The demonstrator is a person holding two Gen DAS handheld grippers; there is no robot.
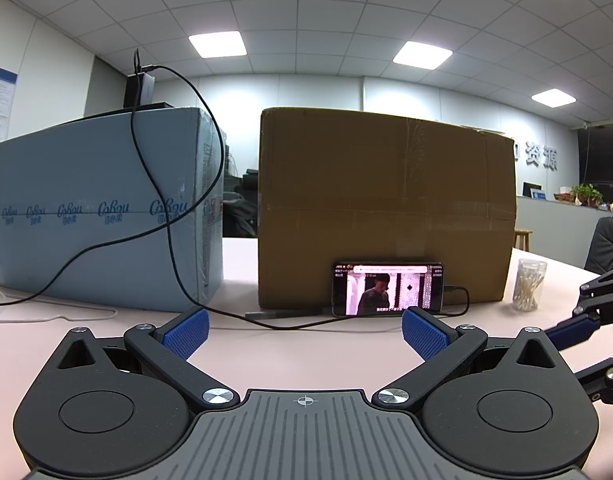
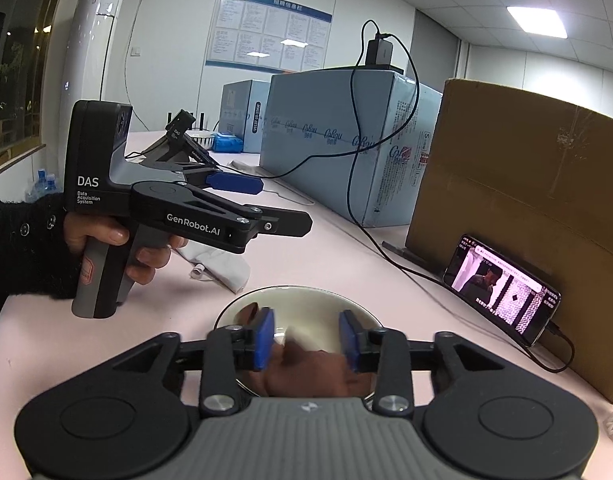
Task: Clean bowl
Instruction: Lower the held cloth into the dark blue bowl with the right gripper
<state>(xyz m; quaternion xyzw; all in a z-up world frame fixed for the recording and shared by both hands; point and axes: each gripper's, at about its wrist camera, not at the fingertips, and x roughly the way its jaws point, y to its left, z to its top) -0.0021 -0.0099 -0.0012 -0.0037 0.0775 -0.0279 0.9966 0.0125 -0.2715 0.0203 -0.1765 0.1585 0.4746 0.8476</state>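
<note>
The bowl (image 2: 302, 320), shiny and metallic, sat on the pink table (image 2: 326, 248) directly below and ahead of the right gripper (image 2: 306, 338). The 2 blue pads (image 2: 264, 338) of that gripper stood part-way apart over the bowl's interior, with nothing clamped between them. The interior showed only blurred brown reflections, so it could not be judged clean or soiled.

A crumpled white cloth (image 2: 222, 266) lay on the table just beyond the bowl's far-left rim, beneath the nose of the left gripper (image 2: 262, 216). A hand (image 2: 118, 246) in a dark sleeve held that tool by its handle. In the left wrist view the left gripper (image 1: 304, 330) stood wide, empty, pointing at bare table with the bowl out of frame.

Ahead and to the right of the right gripper, a phone (image 2: 506, 286) leaned against a brown carton (image 2: 526, 200), its cable (image 2: 386, 248) trailing across the table toward a blue carton (image 2: 346, 140).

Hazards:
1. The bowl was unrestrained; a lateral push from either pad could slide or spin it on the smooth surface.
2. The thin curved rim offered little purchase; a shallow pinch could slip off.
3. The cable lay close to the bowl; a sweeping motion could snag it and topple the phone.
</note>
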